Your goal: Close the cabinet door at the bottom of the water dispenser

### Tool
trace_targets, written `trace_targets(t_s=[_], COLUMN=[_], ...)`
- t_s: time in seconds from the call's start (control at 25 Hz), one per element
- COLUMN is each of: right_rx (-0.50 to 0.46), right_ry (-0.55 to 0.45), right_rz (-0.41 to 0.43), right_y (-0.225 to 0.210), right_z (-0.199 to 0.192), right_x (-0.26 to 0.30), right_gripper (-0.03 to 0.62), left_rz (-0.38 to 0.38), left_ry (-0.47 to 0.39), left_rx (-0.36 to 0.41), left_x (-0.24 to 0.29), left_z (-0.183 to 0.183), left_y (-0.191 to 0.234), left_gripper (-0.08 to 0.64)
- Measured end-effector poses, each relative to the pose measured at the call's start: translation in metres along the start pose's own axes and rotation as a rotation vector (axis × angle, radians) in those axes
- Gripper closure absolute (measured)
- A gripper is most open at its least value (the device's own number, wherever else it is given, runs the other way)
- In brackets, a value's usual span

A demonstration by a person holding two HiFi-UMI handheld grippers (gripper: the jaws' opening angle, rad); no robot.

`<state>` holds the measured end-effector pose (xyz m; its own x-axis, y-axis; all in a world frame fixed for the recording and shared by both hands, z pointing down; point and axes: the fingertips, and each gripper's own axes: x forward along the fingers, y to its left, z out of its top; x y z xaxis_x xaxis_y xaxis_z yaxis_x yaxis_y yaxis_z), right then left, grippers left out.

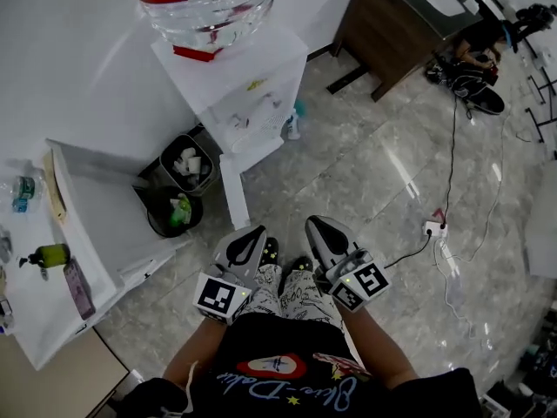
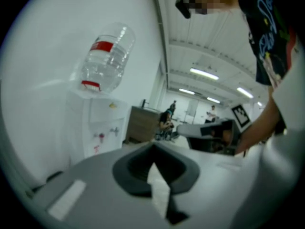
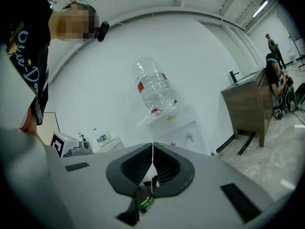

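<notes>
The white water dispenser [image 1: 248,85] stands against the wall with an upturned clear bottle [image 1: 204,7] on top. Its bottom cabinet door [image 1: 233,190] juts out towards me, swung open. My left gripper [image 1: 246,249] and right gripper [image 1: 324,238] are held side by side close to my body, a step short of the door, both shut with nothing in them. The left gripper view shows shut jaw tips [image 2: 153,147] and the dispenser [image 2: 102,128] ahead on the left. Over the right gripper [image 3: 152,146], the dispenser [image 3: 178,125] and its bottle [image 3: 153,90] appear.
Two dark waste bins [image 1: 187,164] [image 1: 170,212] stand left of the open door. A white table [image 1: 96,233] with a green bottle [image 1: 48,255] fills the left side. A brown cabinet [image 1: 392,33] stands at the back right. A power strip [image 1: 432,228] and cables lie on the floor to the right.
</notes>
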<state>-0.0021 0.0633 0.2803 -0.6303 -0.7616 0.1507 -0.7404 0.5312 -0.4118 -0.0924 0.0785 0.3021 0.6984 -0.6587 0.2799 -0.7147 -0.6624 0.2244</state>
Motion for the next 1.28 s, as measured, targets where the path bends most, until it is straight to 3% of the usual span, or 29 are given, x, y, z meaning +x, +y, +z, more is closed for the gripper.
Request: trace_targets(t_s=[0.16,0.4,0.56,0.8,0.96,1.08,1.16,1.28], right_rx=[0.025,-0.02,-0.037,-0.033,-0.001,0.024,0.039,0.051], right_ry=[0.097,0.2,0.229,0.273,0.27,0.273,0.272,0.259], right_rz=[0.009,0.019,0.11,0.173,0.161,0.175,0.184,0.176], right_y=[-0.027,-0.072,-0.092,-0.111,-0.127,-0.126,-0.124,-0.13], right_z=[-0.055,-0.134,-0.188,-0.255,-0.282,-0.295,-0.297,-0.295], right_x=[0.019,0.059,0.088,0.116,0.132,0.14,0.14,0.14], right_gripper=[0.575,0.575,0.575,0.575,0.575,0.575,0.575,0.575], left_rz=[-0.001,0.021,0.11,0.268,0.403,0.51,0.541,0.526], left_ry=[0.097,0.146,0.229,0.362,0.344,0.388,0.425,0.446], left_rx=[-0.099,-0.101,0.056,0.139,0.032,-0.026,-0.046,-0.041], left_x=[0.033,0.087,0.105,0.085,0.066,0.043,0.035,0.042], left_z=[-0.057,-0.131,-0.2,-0.29,-0.329,-0.364,-0.383,-0.397], left_y=[0.008,0.037,0.087,0.155,0.185,0.208,0.214,0.217], left_gripper=[0.563,0.563,0.563,0.563,0.563,0.563,0.563,0.563])
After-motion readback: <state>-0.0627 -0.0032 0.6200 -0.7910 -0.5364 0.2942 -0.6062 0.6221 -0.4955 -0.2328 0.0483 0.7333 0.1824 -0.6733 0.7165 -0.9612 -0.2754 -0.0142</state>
